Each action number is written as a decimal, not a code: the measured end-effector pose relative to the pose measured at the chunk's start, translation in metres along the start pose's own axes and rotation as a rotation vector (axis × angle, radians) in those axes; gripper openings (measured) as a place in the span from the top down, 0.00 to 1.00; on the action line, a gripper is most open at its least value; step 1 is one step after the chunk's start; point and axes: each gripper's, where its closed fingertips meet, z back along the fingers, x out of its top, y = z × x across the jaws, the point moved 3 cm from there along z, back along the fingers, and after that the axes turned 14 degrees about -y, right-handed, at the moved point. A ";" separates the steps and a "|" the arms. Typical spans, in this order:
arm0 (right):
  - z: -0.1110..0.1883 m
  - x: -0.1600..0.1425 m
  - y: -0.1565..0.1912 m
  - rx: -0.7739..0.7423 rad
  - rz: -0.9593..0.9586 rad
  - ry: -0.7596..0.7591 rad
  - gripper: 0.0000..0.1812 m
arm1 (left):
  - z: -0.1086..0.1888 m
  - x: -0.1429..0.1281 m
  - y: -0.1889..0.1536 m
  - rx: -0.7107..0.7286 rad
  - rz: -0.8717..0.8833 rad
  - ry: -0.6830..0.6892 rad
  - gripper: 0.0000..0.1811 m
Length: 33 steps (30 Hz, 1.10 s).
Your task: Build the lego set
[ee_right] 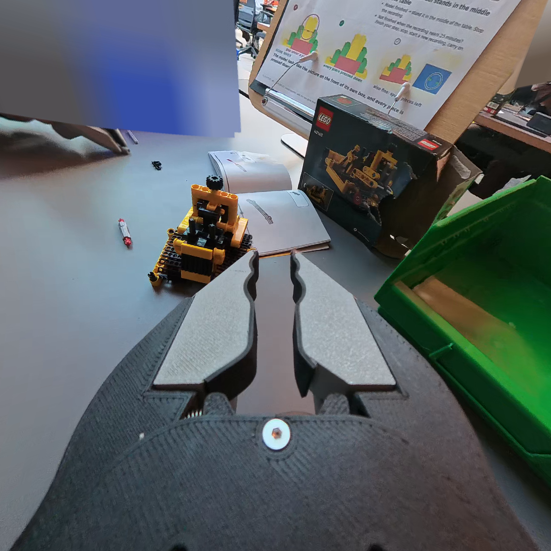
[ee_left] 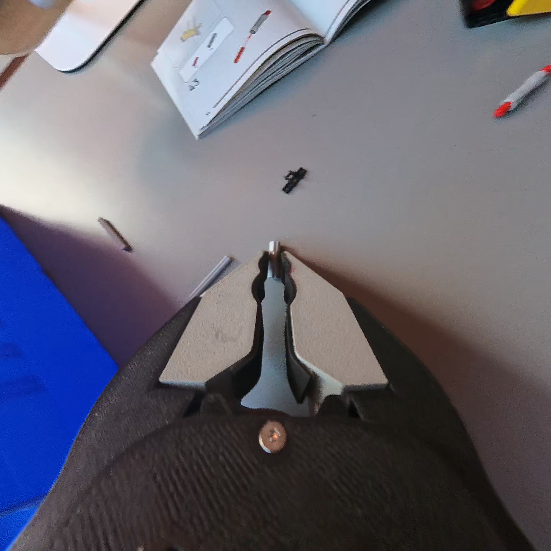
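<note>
My left gripper (ee_left: pixel 274 255) is shut on a small grey lego pin (ee_left: pixel 273 249) that sticks out past the fingertips, low over the grey table (ee_left: pixel 387 208). A black lego piece (ee_left: pixel 293 180) lies ahead of it. A grey axle (ee_left: pixel 114 234) and a light grey rod (ee_left: pixel 213 275) lie to its left. A grey and red lego rod (ee_left: pixel 521 92) lies at far right. My right gripper (ee_right: pixel 274 256) is open and empty, just right of the yellow and black bulldozer model (ee_right: pixel 205 235). The grey and red rod (ee_right: pixel 124 232) also lies left of the model.
An open instruction booklet (ee_left: pixel 238 59) (ee_right: pixel 268 208) lies behind the pieces. The lego box (ee_right: pixel 372 179) stands at the back right. A green bin (ee_right: pixel 477 313) sits close at right. A board with a printed sheet (ee_right: pixel 372 44) stands behind. A blue sleeve (ee_left: pixel 35 357) shows at left. Some 30 centimeters of space lies between my two pairs of fingers. The light grey rod (ee_left: pixel 213 275) lies some 4 centimeters from my left tips, 35 centimeters from my right tips. The black lego piece (ee_left: pixel 293 180) is about 5 centimeters from my left fingertips. The right camera catches it too, in the right wrist view (ee_right: pixel 154 162).
</note>
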 end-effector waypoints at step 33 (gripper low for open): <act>-0.011 -0.013 -0.007 0.001 -0.033 0.049 0.90 | -0.013 0.003 0.015 0.035 0.028 -0.054 0.98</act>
